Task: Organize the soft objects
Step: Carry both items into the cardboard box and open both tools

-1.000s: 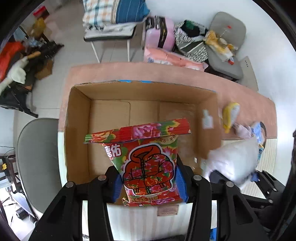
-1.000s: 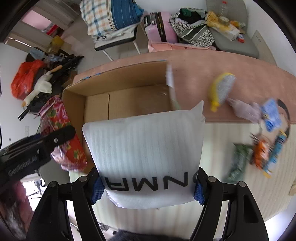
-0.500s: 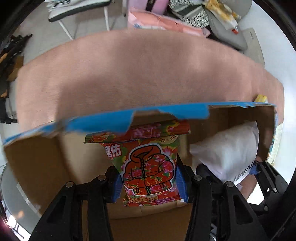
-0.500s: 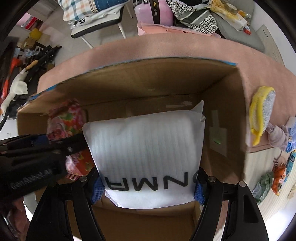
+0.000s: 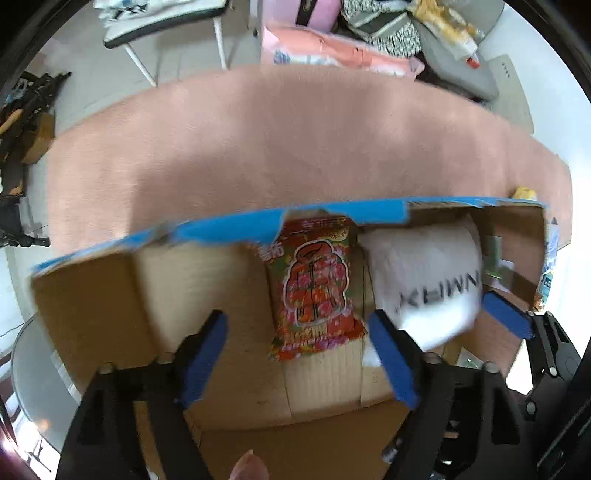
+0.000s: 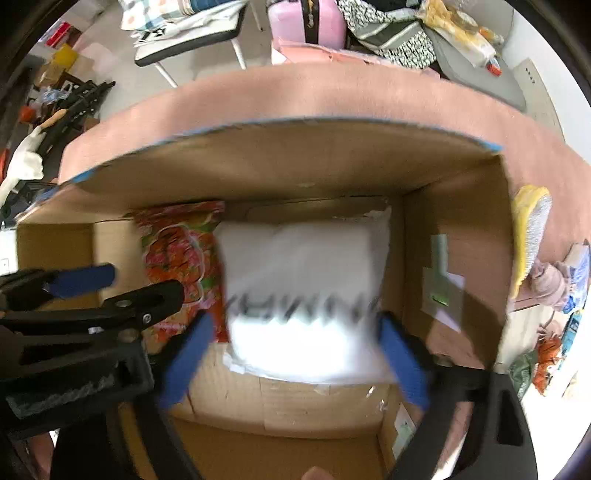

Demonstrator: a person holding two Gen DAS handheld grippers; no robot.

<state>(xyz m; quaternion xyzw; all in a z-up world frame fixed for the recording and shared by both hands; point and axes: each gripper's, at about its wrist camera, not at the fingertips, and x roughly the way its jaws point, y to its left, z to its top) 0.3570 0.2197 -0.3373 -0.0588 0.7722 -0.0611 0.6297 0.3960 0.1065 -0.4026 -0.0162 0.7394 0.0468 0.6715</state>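
Note:
A red floral packet [image 5: 314,291] lies on the floor of the open cardboard box [image 5: 92,295], between and beyond the open fingers of my left gripper [image 5: 295,321]. A white soft pack with black lettering [image 6: 303,291] lies beside it on the right, blurred, between the spread fingers of my right gripper [image 6: 295,325]. Both packs rest against the box's far wall. The red packet [image 6: 177,258] and my left gripper [image 6: 110,295] also show at the left of the right wrist view. The white pack [image 5: 424,280] and a right gripper pad [image 5: 506,317] show in the left wrist view.
The box [image 6: 461,221] sits on a pink cloth-covered table [image 5: 277,140]. A yellow brush [image 6: 532,232], a pink cloth [image 6: 550,284] and several small packets [image 6: 546,362] lie right of the box. A chair [image 6: 192,33], a pink suitcase [image 6: 306,18] and clutter stand beyond the table.
Both grippers moved down into the box and opened. The red packet and the white pack were let go and now lie on the box floor.

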